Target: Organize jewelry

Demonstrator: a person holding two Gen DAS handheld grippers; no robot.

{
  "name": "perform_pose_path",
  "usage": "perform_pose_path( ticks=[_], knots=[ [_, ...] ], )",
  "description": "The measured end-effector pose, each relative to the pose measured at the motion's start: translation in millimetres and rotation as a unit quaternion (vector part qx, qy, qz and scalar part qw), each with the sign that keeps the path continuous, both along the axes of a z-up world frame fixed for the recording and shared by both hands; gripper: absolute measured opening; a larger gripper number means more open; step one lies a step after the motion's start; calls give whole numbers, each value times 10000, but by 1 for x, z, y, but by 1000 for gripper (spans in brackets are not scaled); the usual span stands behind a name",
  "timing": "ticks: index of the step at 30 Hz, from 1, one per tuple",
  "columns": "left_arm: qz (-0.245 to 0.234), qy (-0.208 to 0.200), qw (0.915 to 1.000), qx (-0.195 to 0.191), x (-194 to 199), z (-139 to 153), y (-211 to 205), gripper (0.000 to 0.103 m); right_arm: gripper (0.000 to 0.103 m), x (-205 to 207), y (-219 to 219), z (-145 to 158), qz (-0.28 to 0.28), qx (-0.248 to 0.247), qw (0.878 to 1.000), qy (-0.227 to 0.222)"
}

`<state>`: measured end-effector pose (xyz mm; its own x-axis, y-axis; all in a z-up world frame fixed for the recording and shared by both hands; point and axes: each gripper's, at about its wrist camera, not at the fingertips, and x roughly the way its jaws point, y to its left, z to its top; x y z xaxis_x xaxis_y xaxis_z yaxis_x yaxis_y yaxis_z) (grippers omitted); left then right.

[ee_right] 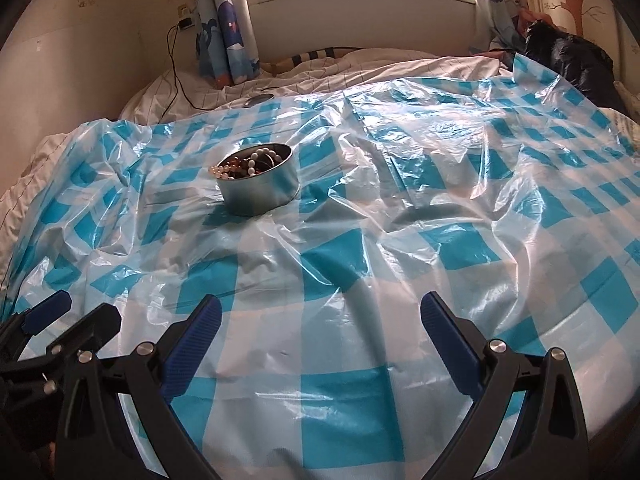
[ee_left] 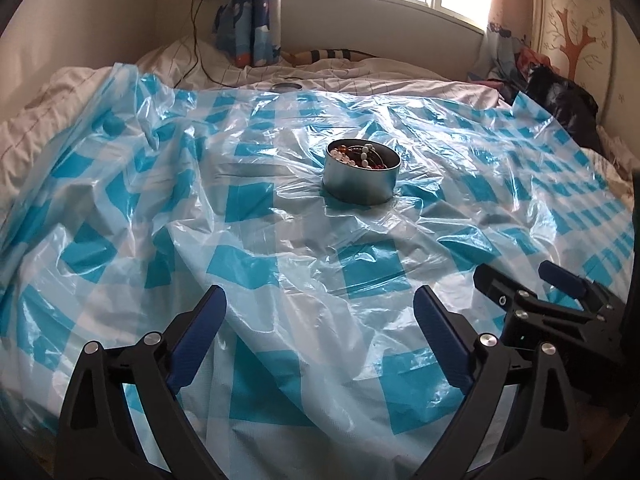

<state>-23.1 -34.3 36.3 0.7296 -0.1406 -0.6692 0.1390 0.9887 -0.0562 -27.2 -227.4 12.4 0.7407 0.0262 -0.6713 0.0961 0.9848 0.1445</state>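
Observation:
A round metal tin [ee_left: 362, 182] [ee_right: 260, 194] stands on the blue-and-white checked plastic sheet [ee_left: 240, 216] [ee_right: 400, 240] spread over a bed. Bead strands [ee_left: 362, 155] [ee_right: 250, 164], white, amber and red, fill the tin, and a few beads hang over its rim. My left gripper [ee_left: 320, 300] is open low over the sheet, well short of the tin, with nothing between its blue pads. My right gripper [ee_right: 320, 306] is open too, empty, with the tin ahead to its left. Each gripper shows at the edge of the other's view: the right gripper [ee_left: 520, 274], the left gripper [ee_right: 86, 304].
A round tin lid [ee_left: 286, 87] [ee_right: 260, 99] lies at the sheet's far edge. A black cable [ee_left: 196, 40] runs from a wall socket onto the bedding. A dark bundle [ee_left: 560, 96] [ee_right: 572, 64] lies at the far right. Curtains [ee_left: 244, 12] hang beside the window.

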Motion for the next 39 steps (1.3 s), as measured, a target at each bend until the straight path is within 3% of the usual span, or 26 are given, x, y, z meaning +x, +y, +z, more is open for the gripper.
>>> perform_pose_path(
  ticks=[9,18,39],
  knots=[
    [42,-42,10000,64,-1,2,1,95,96,1,3,-5,-38,-127,9999,48],
    [132,151,9997,123,7,-5,3,95,96,2,7,-5,-94,-229,9997,-56],
    [300,62,9992,267,21,-19,9,95,96,14,15,-10,-100,-427,9990,-38]
  ],
)
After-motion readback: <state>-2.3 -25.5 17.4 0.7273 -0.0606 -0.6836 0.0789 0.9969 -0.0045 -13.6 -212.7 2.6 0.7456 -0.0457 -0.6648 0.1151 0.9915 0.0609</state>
